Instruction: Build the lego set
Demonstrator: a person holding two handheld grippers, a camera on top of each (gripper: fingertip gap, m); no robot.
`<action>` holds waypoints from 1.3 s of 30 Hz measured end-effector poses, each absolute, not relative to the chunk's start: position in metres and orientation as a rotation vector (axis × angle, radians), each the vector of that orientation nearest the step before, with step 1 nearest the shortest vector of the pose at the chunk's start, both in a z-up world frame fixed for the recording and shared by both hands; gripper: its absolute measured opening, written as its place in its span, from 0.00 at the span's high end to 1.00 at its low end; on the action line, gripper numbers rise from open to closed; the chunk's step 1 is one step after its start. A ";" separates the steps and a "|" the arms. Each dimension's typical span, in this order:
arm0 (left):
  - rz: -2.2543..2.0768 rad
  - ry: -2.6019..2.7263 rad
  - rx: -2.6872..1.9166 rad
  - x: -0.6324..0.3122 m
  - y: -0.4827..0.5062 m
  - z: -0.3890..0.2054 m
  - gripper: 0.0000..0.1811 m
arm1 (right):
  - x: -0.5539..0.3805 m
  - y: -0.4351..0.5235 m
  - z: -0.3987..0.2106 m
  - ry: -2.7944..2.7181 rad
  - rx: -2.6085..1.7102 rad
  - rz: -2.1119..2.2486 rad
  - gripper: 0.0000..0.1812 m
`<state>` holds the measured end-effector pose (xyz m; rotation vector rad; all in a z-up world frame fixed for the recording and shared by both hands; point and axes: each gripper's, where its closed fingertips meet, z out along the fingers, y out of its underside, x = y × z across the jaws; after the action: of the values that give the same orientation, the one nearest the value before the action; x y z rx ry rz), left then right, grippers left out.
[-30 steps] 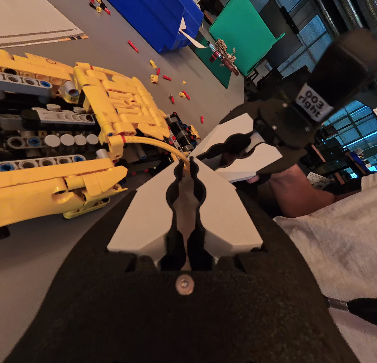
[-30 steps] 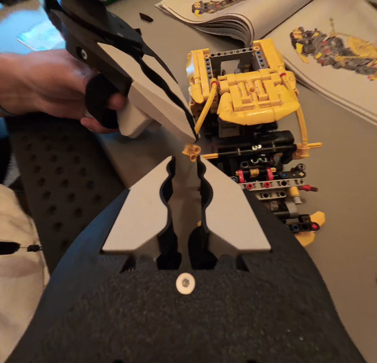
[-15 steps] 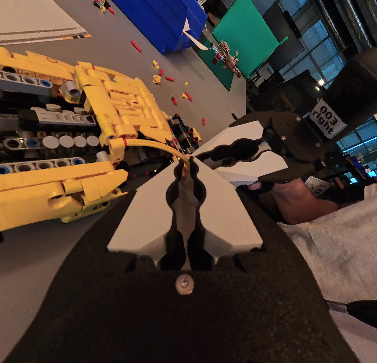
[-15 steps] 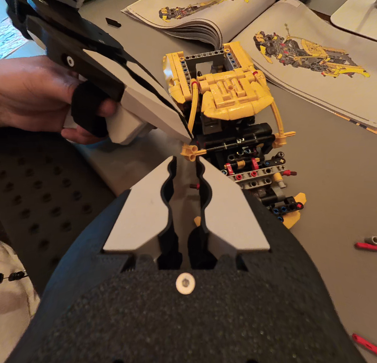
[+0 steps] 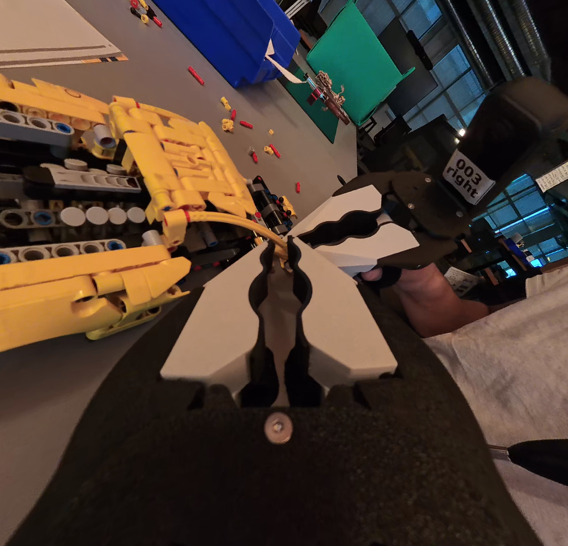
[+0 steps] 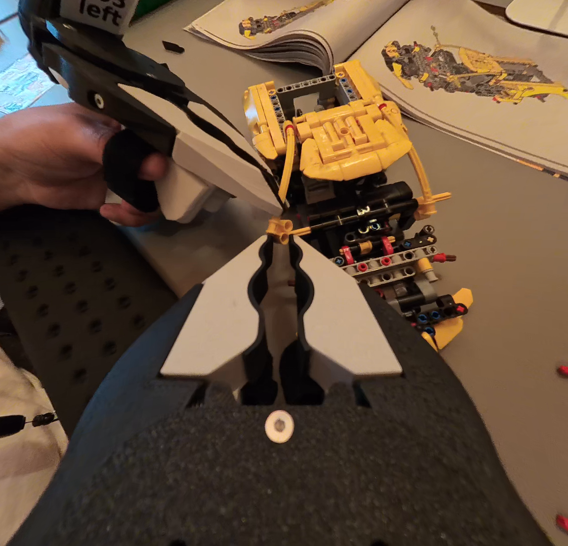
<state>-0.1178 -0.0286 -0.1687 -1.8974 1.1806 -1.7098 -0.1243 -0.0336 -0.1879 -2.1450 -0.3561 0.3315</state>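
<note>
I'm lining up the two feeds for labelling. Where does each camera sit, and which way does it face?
Left wrist view: on the left gripper, looking along its fingers, shut on the yellow hose of the yellow model; right gripper and hand beyond.
Right wrist view: on the right gripper, shut on the yellow connector; left gripper enters from the left.
Shared: model, hose, both grippers.

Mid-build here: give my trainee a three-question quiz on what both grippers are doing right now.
1. True or false: the left gripper is shut on the yellow hose.
2. What does the right gripper pinch? A) red pin B) yellow connector C) instruction booklet
3. Fill in: the hose's far end plugs into the yellow ____ model.

Key: 1 true; 2 B; 3 lego.
</note>
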 end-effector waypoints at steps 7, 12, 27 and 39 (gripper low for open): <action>-1.767 1.166 -1.865 -0.119 -0.029 -0.163 0.95 | -0.125 -0.033 -0.180 -0.375 -2.069 0.373 0.95; -1.890 1.110 -1.850 -0.121 -0.029 -0.154 0.95 | -0.125 -0.034 -0.166 -0.385 -1.967 0.401 0.95; -1.797 1.161 -1.837 -0.123 -0.029 -0.159 0.96 | -0.129 -0.034 -0.172 -0.413 -1.994 0.396 0.94; -1.831 1.143 -1.851 -0.122 -0.028 -0.159 0.96 | -0.127 -0.033 -0.172 -0.392 -1.997 0.430 0.94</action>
<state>-0.1220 -0.0282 -0.1588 -1.8506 1.1432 -1.8312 -0.1272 -0.0331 -0.1717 -1.9965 -0.3921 0.4302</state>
